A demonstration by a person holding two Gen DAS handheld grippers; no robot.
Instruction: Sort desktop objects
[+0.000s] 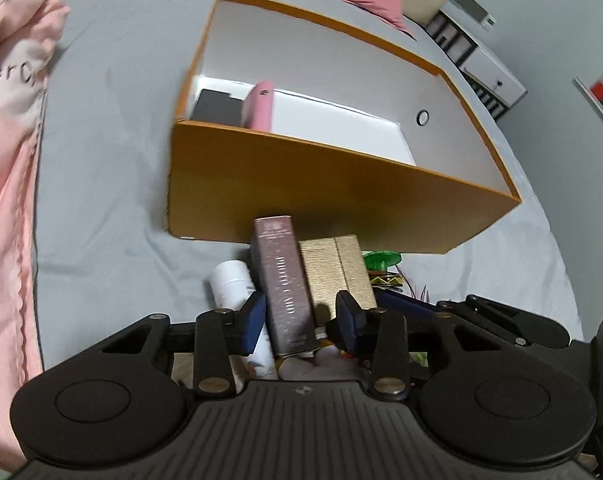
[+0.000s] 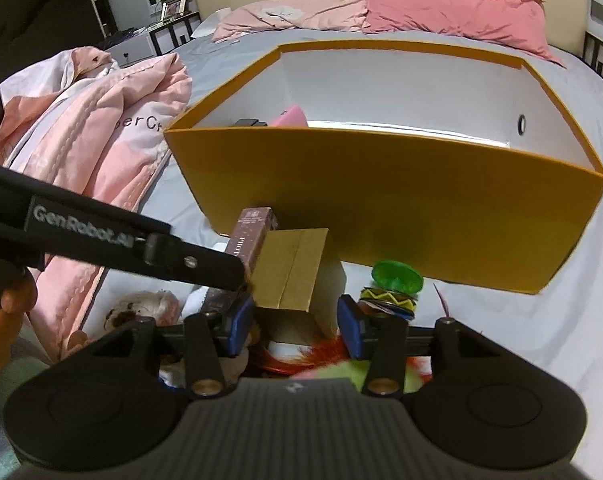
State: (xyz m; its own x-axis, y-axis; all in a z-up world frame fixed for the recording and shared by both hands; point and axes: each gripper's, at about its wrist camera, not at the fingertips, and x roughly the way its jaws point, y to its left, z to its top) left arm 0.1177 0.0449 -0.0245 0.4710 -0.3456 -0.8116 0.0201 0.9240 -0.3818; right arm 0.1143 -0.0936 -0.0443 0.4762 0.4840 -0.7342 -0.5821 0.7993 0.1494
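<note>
An orange box (image 1: 333, 200) with a white inside sits on the grey bed; it also shows in the right wrist view (image 2: 381, 200). A pink case (image 1: 261, 106) and a dark flat item (image 1: 217, 106) lie in it. In front lie a maroon box (image 1: 285, 284), a gold box (image 1: 337, 268), a white bottle (image 1: 231, 282) and a green-topped toy (image 1: 381, 260). My left gripper (image 1: 301, 320) is open around the maroon box's near end. My right gripper (image 2: 295, 320) is open around the gold box (image 2: 297, 272), beside the maroon box (image 2: 249, 236).
A pink quilt (image 2: 101, 120) lies at the left of the bed. Pink pillows (image 2: 453, 12) lie at the headboard. A plush toy (image 2: 141, 308) and orange and green fluff (image 2: 321, 354) lie under my right gripper. The left gripper's arm (image 2: 101, 236) crosses the right wrist view.
</note>
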